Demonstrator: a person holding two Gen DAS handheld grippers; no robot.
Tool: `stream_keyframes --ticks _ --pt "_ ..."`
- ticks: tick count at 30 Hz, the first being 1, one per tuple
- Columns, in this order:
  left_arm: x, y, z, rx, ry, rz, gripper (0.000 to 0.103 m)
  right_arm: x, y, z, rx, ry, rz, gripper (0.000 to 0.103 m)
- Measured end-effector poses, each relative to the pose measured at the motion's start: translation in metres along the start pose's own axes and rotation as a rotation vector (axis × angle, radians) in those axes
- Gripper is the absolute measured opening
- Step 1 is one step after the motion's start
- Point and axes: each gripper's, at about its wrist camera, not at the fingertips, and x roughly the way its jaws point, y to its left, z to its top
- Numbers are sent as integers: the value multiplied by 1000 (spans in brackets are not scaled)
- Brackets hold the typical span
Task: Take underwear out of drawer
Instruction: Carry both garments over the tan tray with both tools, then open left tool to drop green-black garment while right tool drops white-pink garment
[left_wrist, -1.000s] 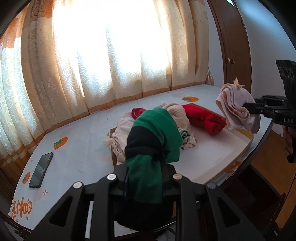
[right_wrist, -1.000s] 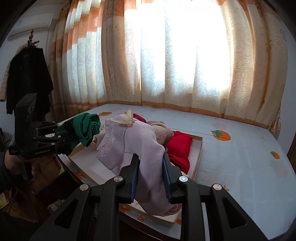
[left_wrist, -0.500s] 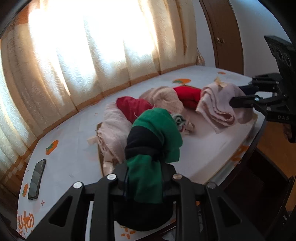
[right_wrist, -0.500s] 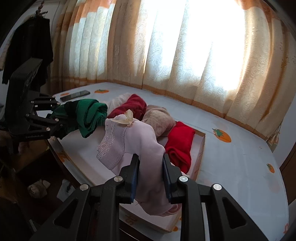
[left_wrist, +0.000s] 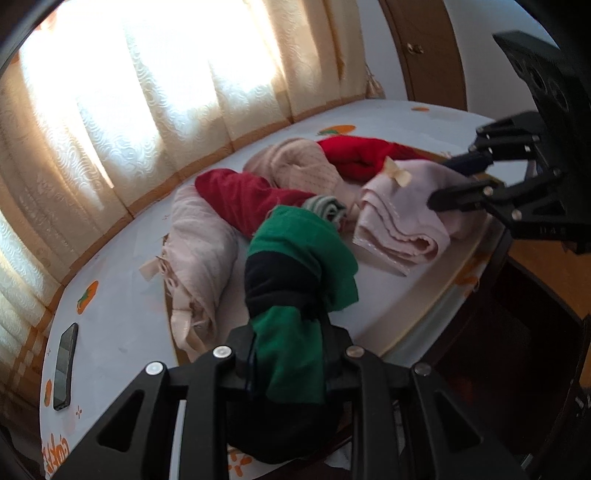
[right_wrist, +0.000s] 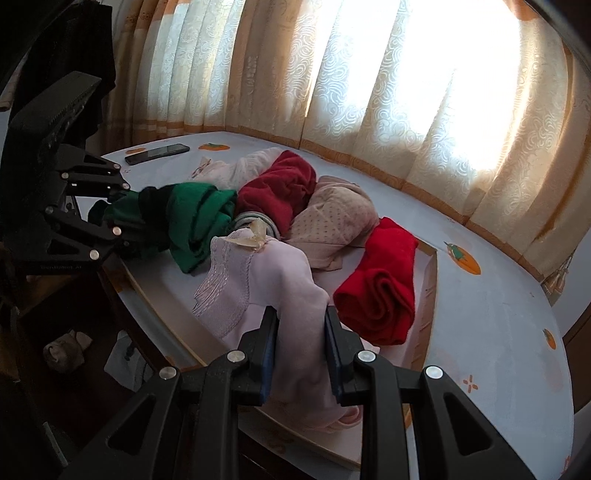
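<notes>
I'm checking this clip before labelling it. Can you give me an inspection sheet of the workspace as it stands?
Surface: table under a pale cloth with orange fruit prints; a shallow tray lies on it.
Job's things: green and black garment and pale pink garment, each held in a gripper; rolled red, dark red and beige pieces piled in the tray.
Clutter: phone on the cloth, apart from the tray.
Grippers: left gripper shut on the green and black garment; right gripper shut on the pale pink garment.
Cables: nothing seen.
Surroundings: backlit curtains, wooden door, dark clothing hanging.
</notes>
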Motion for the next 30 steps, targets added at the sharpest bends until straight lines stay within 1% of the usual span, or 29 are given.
stream_keyframes --ticks 1,3,8,10,12,14,16,17,21,26,30 --pt "0 0 -1 4 2 1 24 0 1 0 -6 2 0 26" --pt "3 1 -1 0 9 2 30 2 1 0 -13 9 -4 26" --pt "4 3 0 -26 13 -12 31 7 -4 -2 7 42 -7 26" --pt "4 2 -1 -33 10 -14 36 7 -4 -2 15 42 -5 27" --pt "4 2 -1 -45 5 -19 41 6 -3 -3 20 41 -3 29" --pt "2 1 -2 -55 -2 -16 43 6 -2 -3 26 47 -7 36" --pt "-1 0 -2 -62 -10 -13 47 5 -2 -4 33 48 -8 57" --pt "-3 0 -2 -67 -16 -13 51 3 -1 -5 34 43 -9 60" --pt "-13 -2 -3 -79 -44 -8 66 -3 0 -8 49 26 -6 61" --pt "-22 -4 -3 -99 -72 -14 70 -10 1 -10 70 11 -7 61" --pt "-23 -7 -4 -111 -79 -10 70 -15 2 -9 77 -3 -16 62"
